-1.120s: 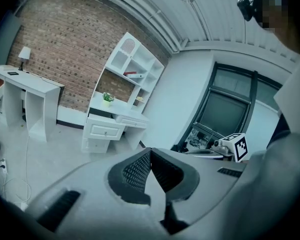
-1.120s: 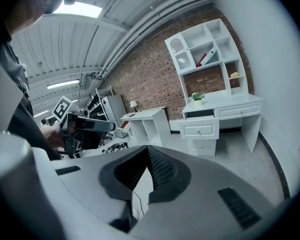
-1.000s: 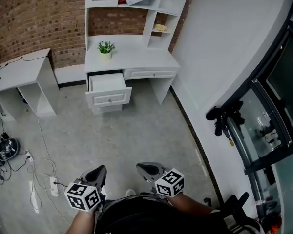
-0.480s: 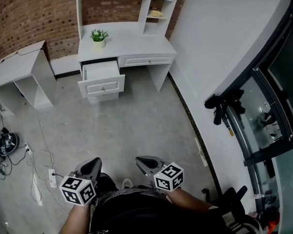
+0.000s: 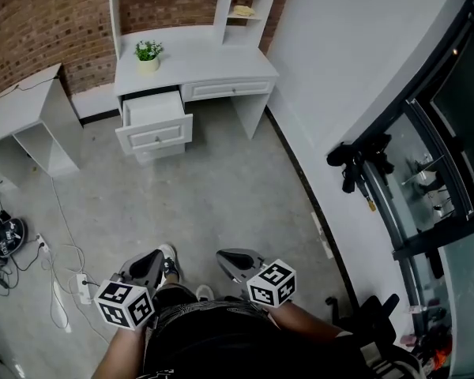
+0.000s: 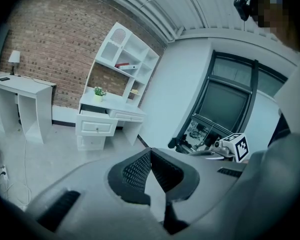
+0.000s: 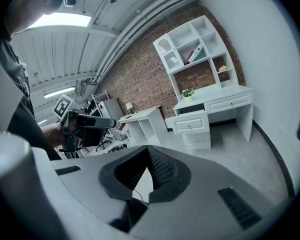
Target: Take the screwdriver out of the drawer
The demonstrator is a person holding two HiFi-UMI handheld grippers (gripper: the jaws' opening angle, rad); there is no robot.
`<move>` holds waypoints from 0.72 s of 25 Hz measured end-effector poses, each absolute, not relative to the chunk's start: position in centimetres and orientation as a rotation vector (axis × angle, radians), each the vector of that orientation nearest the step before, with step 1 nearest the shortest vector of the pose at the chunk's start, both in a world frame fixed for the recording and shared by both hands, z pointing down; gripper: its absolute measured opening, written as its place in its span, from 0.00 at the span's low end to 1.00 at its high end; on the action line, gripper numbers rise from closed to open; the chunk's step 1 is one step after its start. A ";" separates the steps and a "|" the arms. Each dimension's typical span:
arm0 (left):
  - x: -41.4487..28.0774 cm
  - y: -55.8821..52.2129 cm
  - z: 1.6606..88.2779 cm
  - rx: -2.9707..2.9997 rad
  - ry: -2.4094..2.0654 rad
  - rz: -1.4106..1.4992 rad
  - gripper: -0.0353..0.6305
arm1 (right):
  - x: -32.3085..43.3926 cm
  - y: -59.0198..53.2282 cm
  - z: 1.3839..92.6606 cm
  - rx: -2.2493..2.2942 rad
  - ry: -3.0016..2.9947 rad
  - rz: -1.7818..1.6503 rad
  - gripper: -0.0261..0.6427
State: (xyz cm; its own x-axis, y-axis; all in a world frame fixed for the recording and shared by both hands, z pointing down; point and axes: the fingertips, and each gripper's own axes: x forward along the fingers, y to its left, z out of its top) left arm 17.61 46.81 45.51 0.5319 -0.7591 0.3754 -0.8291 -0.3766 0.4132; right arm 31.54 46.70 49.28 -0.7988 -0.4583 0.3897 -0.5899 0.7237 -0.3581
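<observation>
Drawer [image 5: 152, 110] of the white desk [image 5: 209, 63] stands pulled out, well apart from both grippers across bare floor [image 5: 221, 204]. Its inside reads only as a pale patch. No screwdriver can be made out at this range, so its long axis cannot be told; judged to lie inside. In the head view the drawer sits at 12 o'clock from the left gripper [image 5: 154, 257] and near 11 o'clock from the right gripper [image 5: 225, 257]. The left gripper is judged slightly nearer and more squarely lined up. Each gripper view shows ribbed pads meeting at the tips with nothing between them, so both are closed and empty. The drawer's pull axis runs roughly 12 to 6. Room to approach is wide: side table [image 5: 24, 113] at 10 o'clock, cables [image 5: 59, 290] at 9 o'clock of the left gripper, wall [image 5: 355, 61] at 2 o'clock. The jaws must part before any reach in.
</observation>
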 end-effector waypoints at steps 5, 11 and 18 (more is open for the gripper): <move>17.1 45.0 45.2 2.220 -1.288 0.195 0.08 | 32.0 45.1 49.4 0.861 -2.656 0.696 0.05; 17.1 42.8 46.0 2.220 -1.262 0.207 0.08 | 31.7 43.4 50.6 0.868 -2.631 0.734 0.05; 15.0 39.7 46.9 2.186 -1.267 0.196 0.08 | 29.3 39.8 50.7 0.835 -2.621 0.723 0.05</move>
